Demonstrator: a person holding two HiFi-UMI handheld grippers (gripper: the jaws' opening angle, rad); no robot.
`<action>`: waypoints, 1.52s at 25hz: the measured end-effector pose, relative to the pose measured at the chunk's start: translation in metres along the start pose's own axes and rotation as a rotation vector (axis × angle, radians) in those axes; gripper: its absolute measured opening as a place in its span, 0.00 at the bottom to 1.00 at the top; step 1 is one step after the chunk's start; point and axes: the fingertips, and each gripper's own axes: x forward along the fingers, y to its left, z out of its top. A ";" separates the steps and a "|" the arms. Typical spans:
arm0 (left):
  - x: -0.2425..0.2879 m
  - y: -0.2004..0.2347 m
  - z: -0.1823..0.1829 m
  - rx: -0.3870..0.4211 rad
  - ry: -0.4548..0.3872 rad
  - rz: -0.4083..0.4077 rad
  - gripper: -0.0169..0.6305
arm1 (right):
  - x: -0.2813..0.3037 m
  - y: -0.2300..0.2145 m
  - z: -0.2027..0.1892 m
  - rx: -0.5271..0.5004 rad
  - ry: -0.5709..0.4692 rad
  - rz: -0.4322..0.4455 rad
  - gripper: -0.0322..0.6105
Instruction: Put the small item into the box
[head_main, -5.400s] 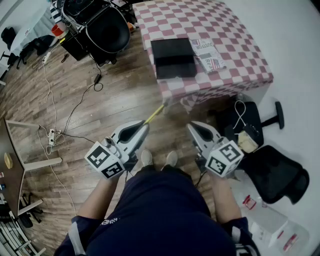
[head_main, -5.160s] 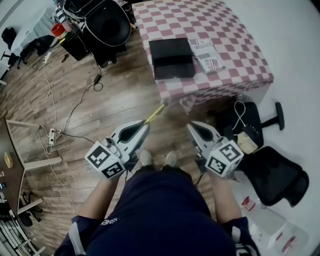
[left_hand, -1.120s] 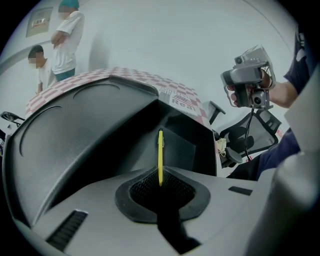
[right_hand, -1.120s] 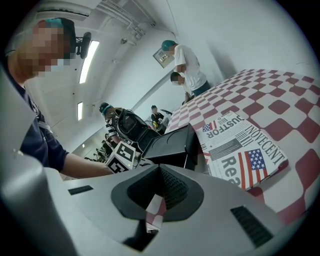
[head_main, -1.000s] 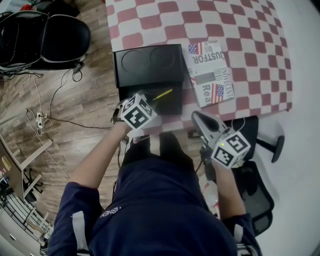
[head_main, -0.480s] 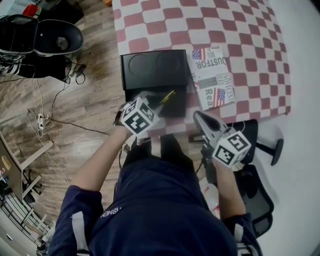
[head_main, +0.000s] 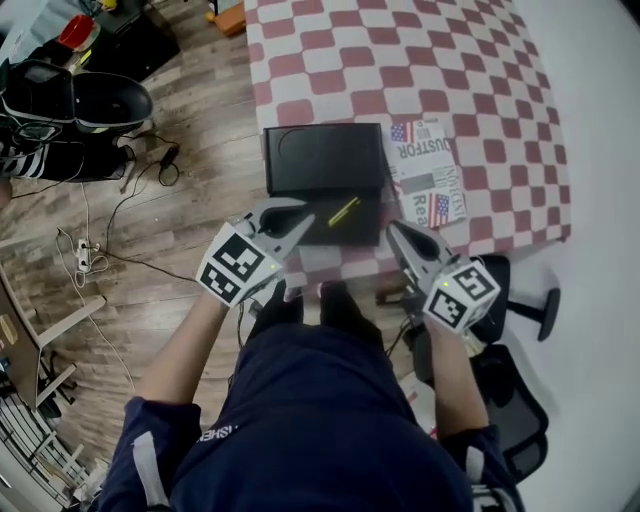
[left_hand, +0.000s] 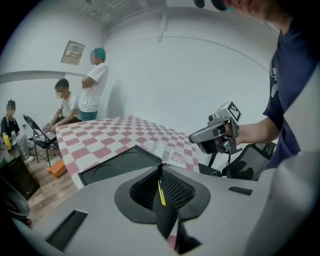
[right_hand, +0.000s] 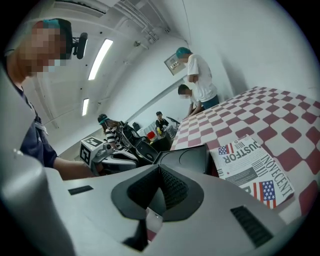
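Half done, apparently: held stick (head_main: 343, 211) clamped in left gripper (head_main: 308, 217) over box (head_main: 320, 160), centre frame, ready for release; held right gripper (head_main: 393, 228) shut, empty, lower right, clear of box.

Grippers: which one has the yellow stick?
The left gripper, shut on the yellow stick at the black box; the right gripper, near the newspaper, holds nothing.
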 end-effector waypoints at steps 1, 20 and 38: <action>-0.010 0.001 0.004 0.000 -0.021 0.009 0.10 | 0.001 0.004 0.003 -0.010 -0.006 -0.001 0.08; -0.113 0.007 0.059 -0.040 -0.292 0.060 0.08 | 0.016 0.081 0.056 -0.187 -0.111 0.008 0.08; -0.125 -0.004 0.060 -0.056 -0.331 0.065 0.08 | 0.024 0.108 0.058 -0.252 -0.108 0.032 0.08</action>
